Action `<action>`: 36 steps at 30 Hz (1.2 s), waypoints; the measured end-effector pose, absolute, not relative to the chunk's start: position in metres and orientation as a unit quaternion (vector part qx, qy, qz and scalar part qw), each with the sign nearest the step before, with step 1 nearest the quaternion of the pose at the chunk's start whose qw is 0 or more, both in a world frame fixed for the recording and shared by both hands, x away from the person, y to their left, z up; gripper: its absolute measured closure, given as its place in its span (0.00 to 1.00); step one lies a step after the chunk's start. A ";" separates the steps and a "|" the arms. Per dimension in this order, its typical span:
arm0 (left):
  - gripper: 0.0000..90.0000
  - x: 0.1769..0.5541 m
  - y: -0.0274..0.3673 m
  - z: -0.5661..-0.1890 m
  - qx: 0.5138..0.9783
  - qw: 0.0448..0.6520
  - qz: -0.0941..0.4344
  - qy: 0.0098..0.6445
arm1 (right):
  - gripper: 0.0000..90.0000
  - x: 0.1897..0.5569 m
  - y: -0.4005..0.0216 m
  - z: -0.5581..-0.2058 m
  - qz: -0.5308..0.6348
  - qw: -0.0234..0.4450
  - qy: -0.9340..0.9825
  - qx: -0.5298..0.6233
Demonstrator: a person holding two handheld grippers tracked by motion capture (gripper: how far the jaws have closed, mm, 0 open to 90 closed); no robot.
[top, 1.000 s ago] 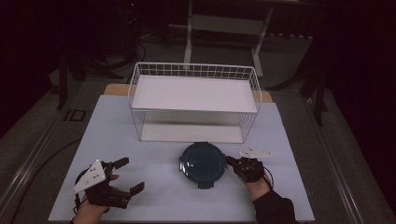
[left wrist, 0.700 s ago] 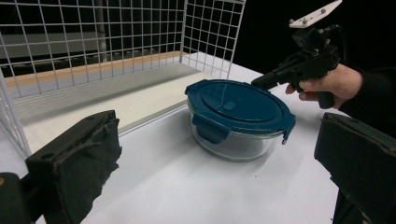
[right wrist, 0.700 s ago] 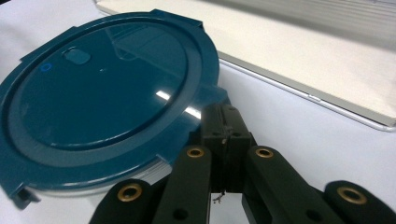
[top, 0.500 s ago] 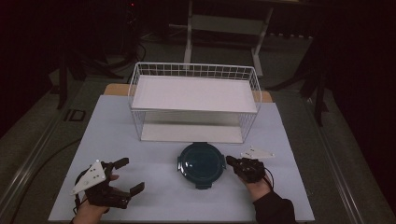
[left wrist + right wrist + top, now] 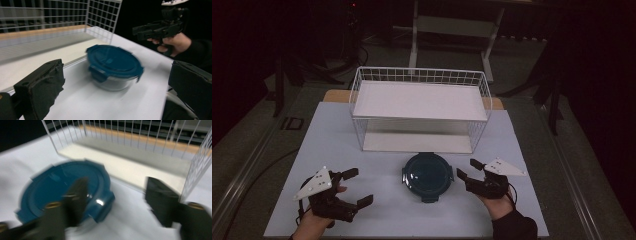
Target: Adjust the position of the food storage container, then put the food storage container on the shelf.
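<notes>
Container [image 5: 427,176], round w/ blue clip lid, sits on the white table [image 5: 332,135] near the front edge, about centre, just in front of the rack [image 5: 419,100]. Nothing lies on the lid.

Right gripper [image 5: 468,171] hovers just right of the container, jaws pointing left at it. Jaws have just been opening; they now stand wide apart w/ nothing between them, clear of the lid rim. In the right gripper view the lid [image 5: 65,195] lies beyond the left jaw and the picture is blurred.

Left gripper [image 5: 357,187] is well left of the container, near the front-left of the table, jaws spread wide, released, gripping nothing. In the left gripper view the container [image 5: 113,67] sits between and beyond the jaws, bare table in the gap.

Rack: white wire, two levels, open at the front, both shelves bare. It stands behind the container and blocks any push straight back past the lower shelf lip. Dark floor and a stand [image 5: 452,25] behind the table.
</notes>
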State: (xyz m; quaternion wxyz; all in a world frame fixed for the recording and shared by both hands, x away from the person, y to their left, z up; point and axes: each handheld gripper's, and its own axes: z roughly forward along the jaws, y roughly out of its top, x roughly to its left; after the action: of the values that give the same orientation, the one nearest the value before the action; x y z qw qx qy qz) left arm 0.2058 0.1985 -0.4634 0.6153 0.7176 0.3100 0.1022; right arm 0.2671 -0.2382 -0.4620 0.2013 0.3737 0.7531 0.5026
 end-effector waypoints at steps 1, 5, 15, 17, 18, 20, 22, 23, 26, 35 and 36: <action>0.01 0.208 0.195 -0.461 0.723 0.611 0.103 0.306 | 0.23 0.265 -0.238 -0.460 0.504 0.203 0.754 0.369; 0.01 0.217 0.181 -0.455 0.745 0.589 0.106 0.295 | 0.13 0.261 -0.237 -0.455 0.522 0.205 0.750 0.351; 0.01 0.243 0.157 -0.450 0.760 0.564 0.077 0.313 | 0.16 0.254 -0.245 -0.439 0.549 0.207 0.742 0.326; 0.01 0.249 0.153 -0.451 0.759 0.563 0.073 0.320 | 0.16 0.254 -0.246 -0.438 0.541 0.218 0.744 0.326; 0.01 0.253 0.150 -0.453 0.759 0.561 0.067 0.324 | 0.16 0.254 -0.246 -0.437 0.540 0.218 0.745 0.324; 0.01 0.260 0.146 -0.455 0.764 0.551 0.063 0.329 | 0.17 0.253 -0.245 -0.437 0.538 0.219 0.744 0.329; 0.01 0.268 0.143 -0.457 0.776 0.531 0.061 0.335 | 0.17 0.253 -0.242 -0.438 0.528 0.224 0.751 0.326; 0.01 0.271 0.141 -0.457 0.778 0.527 0.058 0.337 | 0.16 0.253 -0.242 -0.438 0.527 0.219 0.753 0.326; 0.01 0.283 0.136 -0.459 0.776 0.516 0.042 0.359 | 0.16 0.254 -0.239 -0.441 0.507 0.211 0.764 0.338; 0.01 0.309 0.123 -0.480 0.758 0.498 -0.006 0.421 | 0.14 0.251 -0.235 -0.450 0.529 0.214 0.755 0.322; 0.01 0.312 0.123 -0.482 0.759 0.493 -0.016 0.426 | 0.14 0.249 -0.233 -0.451 0.528 0.221 0.759 0.311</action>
State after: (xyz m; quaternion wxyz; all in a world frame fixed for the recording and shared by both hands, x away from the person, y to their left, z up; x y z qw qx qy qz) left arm 0.3115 0.1231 -0.4819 0.4928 0.7587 0.4258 -0.0155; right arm 0.2494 -0.2326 -0.4505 0.2207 0.3110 0.7586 0.5283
